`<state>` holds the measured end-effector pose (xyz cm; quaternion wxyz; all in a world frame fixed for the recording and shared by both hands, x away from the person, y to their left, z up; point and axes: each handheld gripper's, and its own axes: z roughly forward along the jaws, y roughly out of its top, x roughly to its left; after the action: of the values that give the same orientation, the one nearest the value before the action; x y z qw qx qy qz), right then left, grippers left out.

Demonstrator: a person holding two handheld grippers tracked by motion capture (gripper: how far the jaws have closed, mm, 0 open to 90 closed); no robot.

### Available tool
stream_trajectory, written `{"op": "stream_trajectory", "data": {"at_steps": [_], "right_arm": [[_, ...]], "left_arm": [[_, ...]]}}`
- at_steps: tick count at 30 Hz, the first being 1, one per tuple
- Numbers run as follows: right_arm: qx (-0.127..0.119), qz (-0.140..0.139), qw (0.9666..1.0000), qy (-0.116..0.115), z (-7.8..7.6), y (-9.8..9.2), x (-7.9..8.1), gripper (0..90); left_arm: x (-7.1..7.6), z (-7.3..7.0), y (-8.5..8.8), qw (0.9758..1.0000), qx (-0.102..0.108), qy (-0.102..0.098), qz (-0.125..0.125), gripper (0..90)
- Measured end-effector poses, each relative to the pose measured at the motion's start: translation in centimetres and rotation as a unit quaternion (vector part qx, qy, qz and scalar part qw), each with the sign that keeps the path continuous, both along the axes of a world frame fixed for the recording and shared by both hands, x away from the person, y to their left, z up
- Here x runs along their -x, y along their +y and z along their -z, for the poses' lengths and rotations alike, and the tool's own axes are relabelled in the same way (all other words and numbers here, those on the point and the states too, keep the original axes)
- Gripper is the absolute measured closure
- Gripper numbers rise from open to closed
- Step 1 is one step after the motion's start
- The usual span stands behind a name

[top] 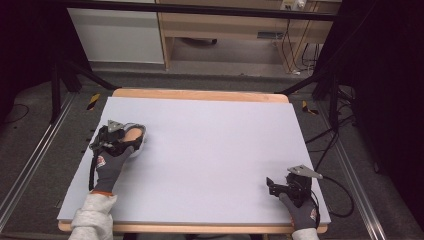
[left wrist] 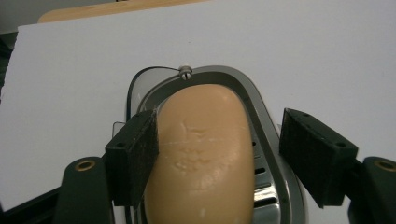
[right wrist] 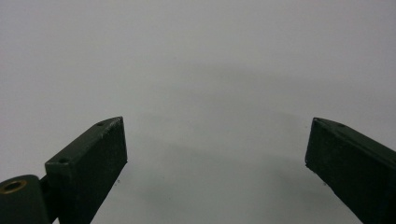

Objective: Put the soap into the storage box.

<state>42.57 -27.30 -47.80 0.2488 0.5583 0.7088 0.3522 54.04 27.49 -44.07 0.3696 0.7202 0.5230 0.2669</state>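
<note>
The soap, a tan oval bar, lies nearest the lens in the left gripper view, resting in a metal dish with a slotted floor and a small screw at its 12 o'clock rim. The left gripper straddles the bar: the fingers are released, one pad at the bar's 9 o'clock edge, the other standing clear of it at 3 o'clock.

The table carries a pale, matte sheet with a wooden edge showing at 12 and 6 o'clock. Grey floor, black frame rails and cables surround it; a wooden cabinet stands at 12 o'clock.

The high view places the dish at the sheet's 9 o'clock side, under the left gripper, with a gloved hand behind it. The right gripper sits at 5 o'clock, well apart from the dish.

The right gripper view shows its fingers spread wide over bare sheet, grasping nothing.
</note>
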Motion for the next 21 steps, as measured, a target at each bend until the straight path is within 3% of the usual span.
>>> {"op": "stream_trajectory", "data": {"at_steps": [21], "right_arm": [[0.0,-0.001,1.0,0.001,0.01,-0.01,0.0,5.7]], "left_arm": [[0.55,-0.57,0.56,0.9999,0.01,-0.008,0.0,26.4]]}}
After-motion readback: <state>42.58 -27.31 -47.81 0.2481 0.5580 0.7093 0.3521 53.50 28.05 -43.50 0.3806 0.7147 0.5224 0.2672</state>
